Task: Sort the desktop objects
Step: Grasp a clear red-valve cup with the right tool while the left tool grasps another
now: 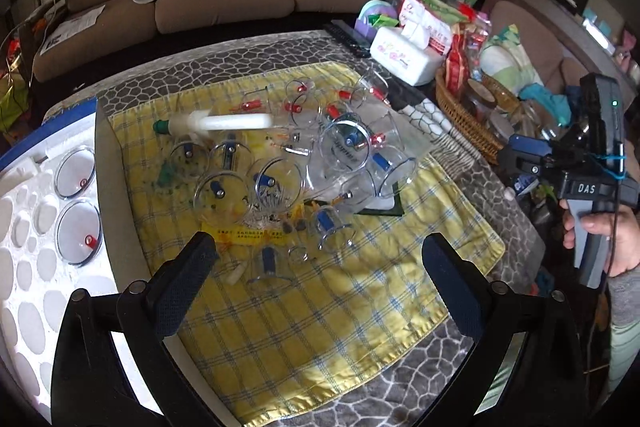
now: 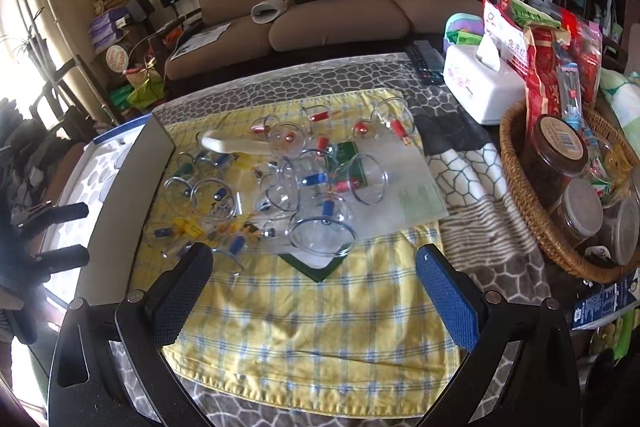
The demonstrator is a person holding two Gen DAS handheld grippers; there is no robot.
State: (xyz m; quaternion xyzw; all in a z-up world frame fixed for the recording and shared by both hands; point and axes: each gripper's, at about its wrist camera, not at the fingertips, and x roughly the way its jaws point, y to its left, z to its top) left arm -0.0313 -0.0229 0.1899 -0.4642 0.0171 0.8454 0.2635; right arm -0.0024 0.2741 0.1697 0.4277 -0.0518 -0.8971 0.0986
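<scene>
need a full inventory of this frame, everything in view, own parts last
cupping cups: many, clear with red or blue valves, heaped on the cloth
seated cups: two, clear, in the foam tray
foam tray: one, white, table's left edge
hand pump: one, white, green tip, far side of the heap
cloth: one, yellow check, table centre
tissue box: one, white, far right
wicker basket: one, tan, holding jars, right
sofa: one, brown, behind the table
left tool: black pads, open, empty
right tool: one blue pad, open, empty
hand: one, gripping the right tool's handle
</scene>
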